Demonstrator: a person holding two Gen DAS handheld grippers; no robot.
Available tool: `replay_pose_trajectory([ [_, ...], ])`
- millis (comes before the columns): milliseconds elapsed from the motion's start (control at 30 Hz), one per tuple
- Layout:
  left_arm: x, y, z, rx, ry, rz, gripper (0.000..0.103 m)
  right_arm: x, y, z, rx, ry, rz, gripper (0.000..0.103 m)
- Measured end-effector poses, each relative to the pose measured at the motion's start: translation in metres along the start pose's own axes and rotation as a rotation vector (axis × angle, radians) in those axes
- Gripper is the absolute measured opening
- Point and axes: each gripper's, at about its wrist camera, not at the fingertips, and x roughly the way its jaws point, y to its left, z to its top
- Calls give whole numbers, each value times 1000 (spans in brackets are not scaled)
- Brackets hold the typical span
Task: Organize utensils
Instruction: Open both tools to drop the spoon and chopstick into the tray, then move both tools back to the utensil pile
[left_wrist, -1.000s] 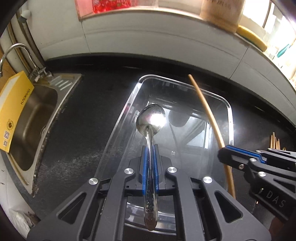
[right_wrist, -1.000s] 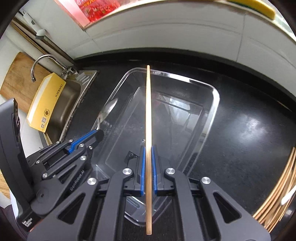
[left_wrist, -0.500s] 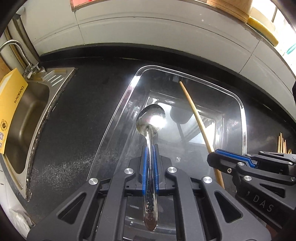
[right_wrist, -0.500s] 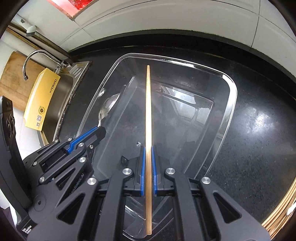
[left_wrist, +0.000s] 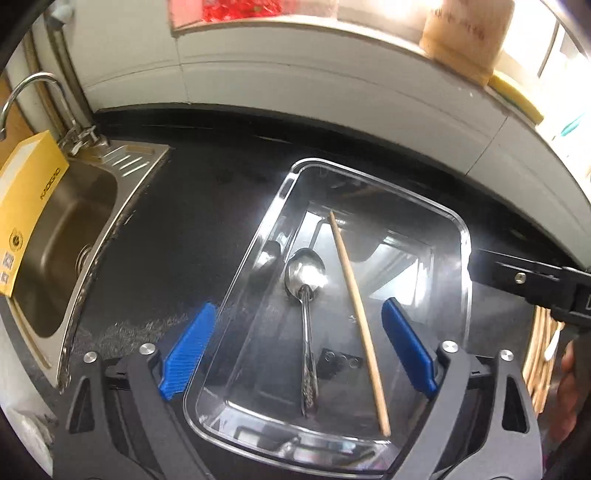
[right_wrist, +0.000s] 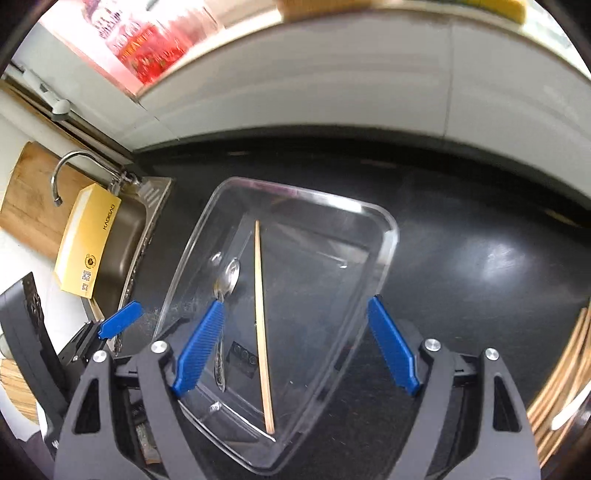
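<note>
A clear plastic tray (left_wrist: 466, 258) (right_wrist: 391, 236) sits on the black counter. A metal spoon (left_wrist: 306, 325) (right_wrist: 227, 280) lies flat inside it, bowl pointing away. A single wooden chopstick (left_wrist: 360, 317) (right_wrist: 261, 325) lies beside the spoon on its right. My left gripper (left_wrist: 297, 347) is open and empty above the tray's near end. My right gripper (right_wrist: 295, 347) is open and empty, also above the near end. Part of the right gripper shows at the right edge of the left wrist view (left_wrist: 524, 284).
A steel sink (left_wrist: 55, 236) (right_wrist: 125, 236) with a tap and a yellow box (left_wrist: 26, 206) (right_wrist: 88, 243) lies to the left. More wooden chopsticks (right_wrist: 561, 373) (left_wrist: 537, 354) lie on the counter at the right. A white tiled wall backs the counter.
Both grippers have opened and drawn back. The spoon and the chopstick, held half a second ago, now lie loose in the tray.
</note>
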Motion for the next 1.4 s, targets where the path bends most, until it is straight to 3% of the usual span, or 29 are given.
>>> replay_pose_trajectory([
  [367,-71,-29,-20,53,-77,10,94,-97,-16,-60,19,-146,-81,78],
  [567,-95,-93,-44,152,-89,-52,94,-154,-64,-118,89,-208,-190,78],
  [800,-113,-197,-77,287,-86,-141,94,-230,-136,-191,171,-265,-339,78],
  [967,-127,-253,-96,374,-104,-187,94,-269,-177,-231,244,-298,-380,78],
  [1100,-136,-281,-106,403,-117,-204,94,-288,-197,-250,277,-318,-385,78],
  [1400,-144,-303,-114,424,-133,-203,94,-302,-209,-257,276,-335,-383,78],
])
